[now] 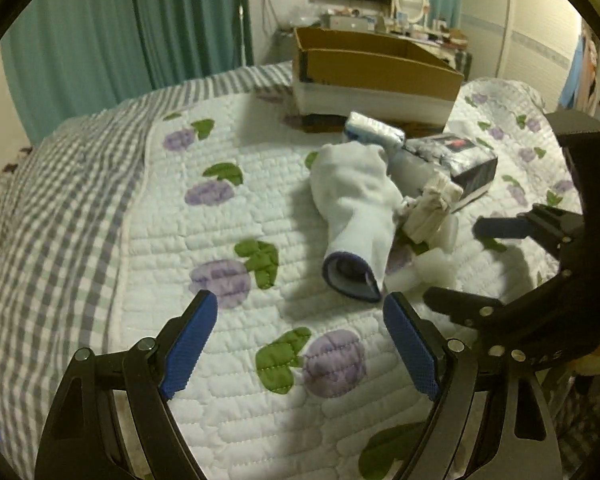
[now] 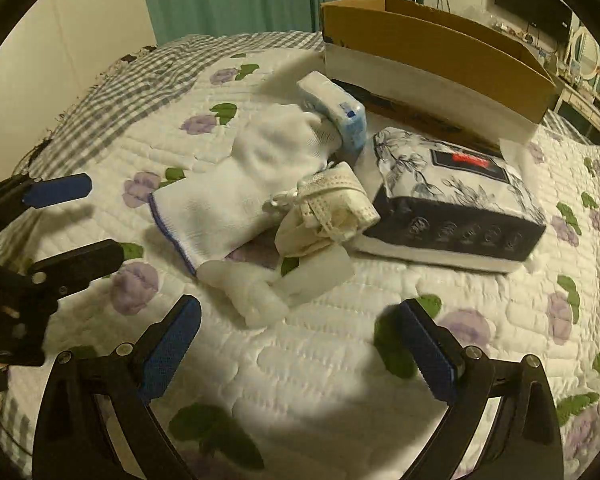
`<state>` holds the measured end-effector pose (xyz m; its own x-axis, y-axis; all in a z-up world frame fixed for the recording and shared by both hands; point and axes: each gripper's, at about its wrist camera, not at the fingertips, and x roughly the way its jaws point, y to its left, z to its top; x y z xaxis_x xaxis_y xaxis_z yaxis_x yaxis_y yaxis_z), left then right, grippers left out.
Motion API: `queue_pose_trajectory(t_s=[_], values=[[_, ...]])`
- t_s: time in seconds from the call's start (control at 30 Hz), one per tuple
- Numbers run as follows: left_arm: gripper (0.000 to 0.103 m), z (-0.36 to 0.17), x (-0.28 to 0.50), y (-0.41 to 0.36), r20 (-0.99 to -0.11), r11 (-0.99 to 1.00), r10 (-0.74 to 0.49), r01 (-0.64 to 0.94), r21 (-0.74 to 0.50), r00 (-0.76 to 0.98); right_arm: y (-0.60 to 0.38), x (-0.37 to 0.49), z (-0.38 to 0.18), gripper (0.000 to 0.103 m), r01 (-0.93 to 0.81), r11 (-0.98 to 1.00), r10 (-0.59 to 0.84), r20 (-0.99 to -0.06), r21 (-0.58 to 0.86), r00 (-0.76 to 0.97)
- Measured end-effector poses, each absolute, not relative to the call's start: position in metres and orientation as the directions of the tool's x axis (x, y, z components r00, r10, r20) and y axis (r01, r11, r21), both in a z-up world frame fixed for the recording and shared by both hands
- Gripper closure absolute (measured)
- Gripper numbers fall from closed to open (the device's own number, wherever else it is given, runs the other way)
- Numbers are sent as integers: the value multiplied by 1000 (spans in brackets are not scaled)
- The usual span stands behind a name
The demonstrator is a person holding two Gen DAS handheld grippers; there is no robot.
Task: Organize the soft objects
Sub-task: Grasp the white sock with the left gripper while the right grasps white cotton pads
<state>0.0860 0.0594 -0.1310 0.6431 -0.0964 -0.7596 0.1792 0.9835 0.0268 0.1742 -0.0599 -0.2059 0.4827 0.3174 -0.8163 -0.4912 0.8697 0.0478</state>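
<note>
A pile of soft things lies on the quilted bed. A white knit glove with a blue cuff (image 1: 356, 208) (image 2: 236, 196) lies in the middle. A cream lace bundle (image 1: 430, 208) (image 2: 332, 212) rests beside it, with white foam pieces (image 1: 424, 268) (image 2: 260, 296) in front. A small blue-white tissue pack (image 1: 374, 130) (image 2: 332, 108) and a dark floral tissue package (image 1: 456, 160) (image 2: 456, 200) lie behind. My left gripper (image 1: 300, 344) is open and empty, just short of the glove cuff. My right gripper (image 2: 300, 352) is open and empty, just short of the foam.
An open cardboard box (image 1: 376, 68) (image 2: 432, 48) stands on the bed behind the pile. The quilt (image 1: 220, 240) has purple flowers, with a checked grey border at the left. Teal curtains, a dresser with a mirror and a wall screen stand beyond the bed.
</note>
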Motion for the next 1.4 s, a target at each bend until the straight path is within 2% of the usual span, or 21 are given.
queue_pose_trajectory(t_s=[0.13, 0.33, 0.47, 0.53, 0.57, 0.6, 0.87, 1.2, 1.4], values=[[17, -138, 89, 66, -769, 984, -124, 178, -14, 627, -49, 180, -207, 5, -503, 863, 324, -806, 38, 495], [17, -139, 92, 73, -771, 987, -134, 153, -49, 622, -39, 182, -217, 17, -482, 876, 292, -811, 15, 507], [17, -139, 92, 68, -771, 986, -128, 162, -32, 624, -44, 178, -215, 35, -470, 882, 289, -800, 9, 526], [17, -139, 91, 65, -767, 985, -131, 170, -29, 628, -47, 175, -213, 48, -468, 884, 282, -797, -1, 534], [17, -139, 91, 65, -766, 984, -137, 172, -35, 628, -50, 173, -211, 65, -473, 881, 291, -796, 7, 531], [17, -139, 92, 65, -767, 984, -140, 173, -39, 626, -52, 172, -209, 72, -486, 873, 323, -797, 42, 510], [17, -137, 94, 62, -771, 988, -116, 150, -28, 626, -74, 164, -190, 74, -487, 864, 390, -778, 124, 492], [17, -132, 109, 34, -769, 984, -123, 176, -14, 628, -114, 170, -164, 74, -411, 907, 337, -739, 90, 583], [19, -135, 142, 24, -773, 987, -118, 161, -21, 623, -138, 188, -160, 74, -360, 924, 334, -729, 128, 598]])
